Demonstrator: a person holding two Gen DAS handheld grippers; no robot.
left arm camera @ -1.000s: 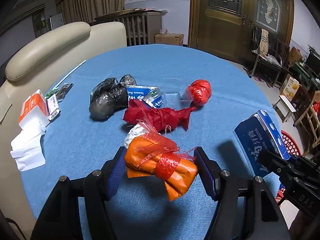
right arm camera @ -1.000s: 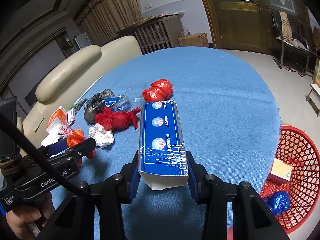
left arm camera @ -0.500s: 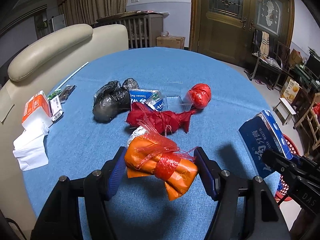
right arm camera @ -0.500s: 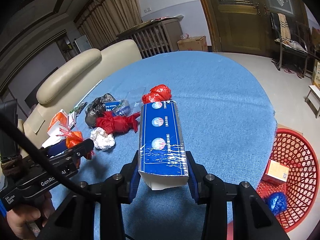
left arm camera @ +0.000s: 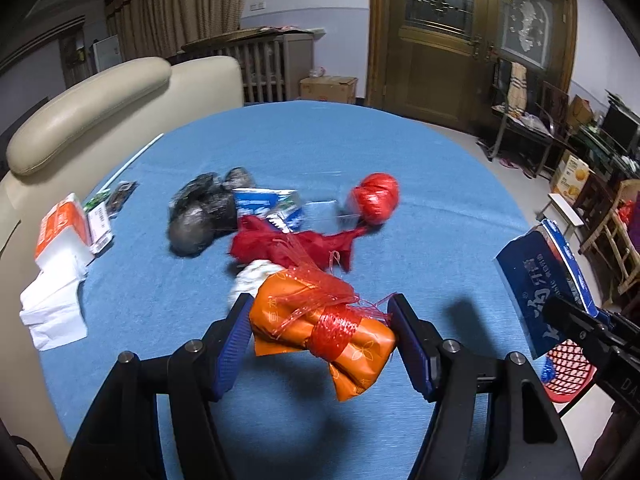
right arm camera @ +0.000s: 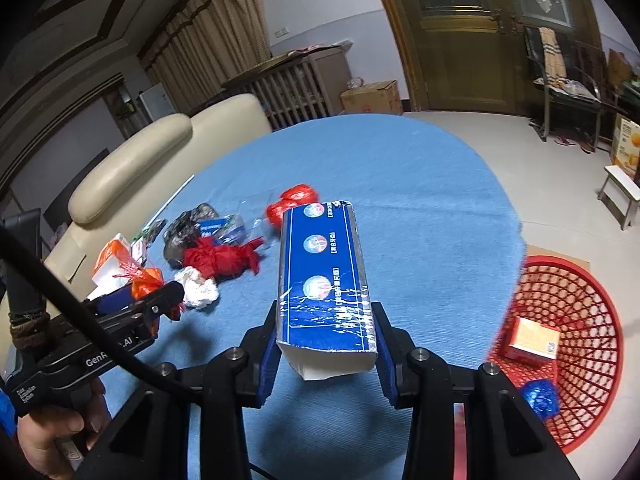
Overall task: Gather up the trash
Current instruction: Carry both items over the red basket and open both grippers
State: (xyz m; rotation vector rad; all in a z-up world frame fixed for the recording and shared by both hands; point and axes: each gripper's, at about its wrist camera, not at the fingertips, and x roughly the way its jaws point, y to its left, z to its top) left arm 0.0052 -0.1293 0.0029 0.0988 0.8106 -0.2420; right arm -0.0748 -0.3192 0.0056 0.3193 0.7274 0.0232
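Observation:
My left gripper is shut on an orange wrapper bundle tied with red net, held above the blue table. My right gripper is shut on a blue carton, held above the table near its right edge; the carton also shows in the left wrist view. A red mesh basket stands on the floor to the right, with a small box and a blue wad in it. On the table lie a red bag, a red ball, a black bag and a white wad.
A tissue pack and white tissues lie at the table's left edge beside a cream sofa. A blue packet and clear plastic lie among the trash. A small stool stands on the floor at right.
Both grippers have lifted and drawn back a little with their loads; the table trash looks farther off. The basket shows more fully in the right wrist view.

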